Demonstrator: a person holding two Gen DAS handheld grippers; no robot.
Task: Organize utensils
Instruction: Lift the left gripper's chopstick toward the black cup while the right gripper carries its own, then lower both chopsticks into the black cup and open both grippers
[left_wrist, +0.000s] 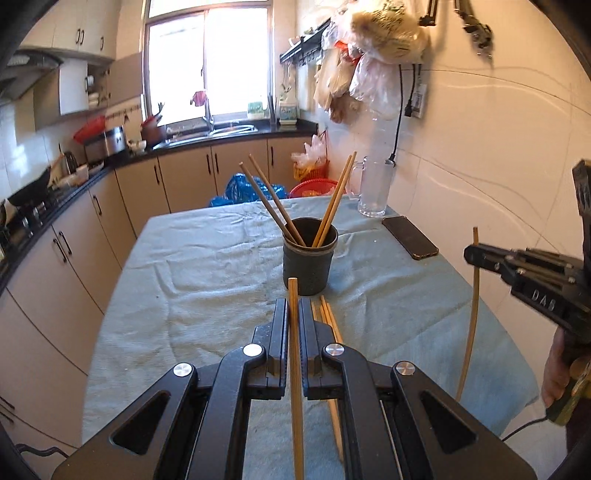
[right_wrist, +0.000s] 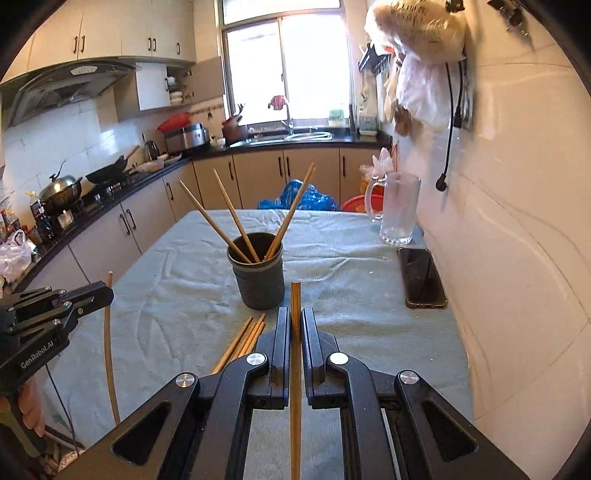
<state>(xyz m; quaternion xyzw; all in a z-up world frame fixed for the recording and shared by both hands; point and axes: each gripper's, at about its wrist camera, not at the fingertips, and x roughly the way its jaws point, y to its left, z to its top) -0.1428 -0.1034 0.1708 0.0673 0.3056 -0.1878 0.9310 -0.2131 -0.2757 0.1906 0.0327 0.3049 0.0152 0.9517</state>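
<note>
A dark round holder (left_wrist: 310, 256) (right_wrist: 258, 273) stands mid-table with several wooden chopsticks leaning out of it. My left gripper (left_wrist: 293, 314) is shut on one upright chopstick (left_wrist: 293, 295), held above the cloth just short of the holder. My right gripper (right_wrist: 295, 321) is shut on another chopstick (right_wrist: 295, 299). Each gripper shows in the other view: the right gripper (left_wrist: 471, 254) at the right edge, the left gripper (right_wrist: 107, 291) at the left edge, both pinching a chopstick. Several loose chopsticks (left_wrist: 327, 314) (right_wrist: 243, 339) lie on the cloth before the holder.
A pale blue cloth (left_wrist: 207, 266) (right_wrist: 177, 295) covers the table. A dark phone (left_wrist: 410, 237) (right_wrist: 423, 277) and a glass mug (left_wrist: 373, 186) (right_wrist: 397, 208) sit near the white wall at right. Kitchen counter and cabinets run along the left and back.
</note>
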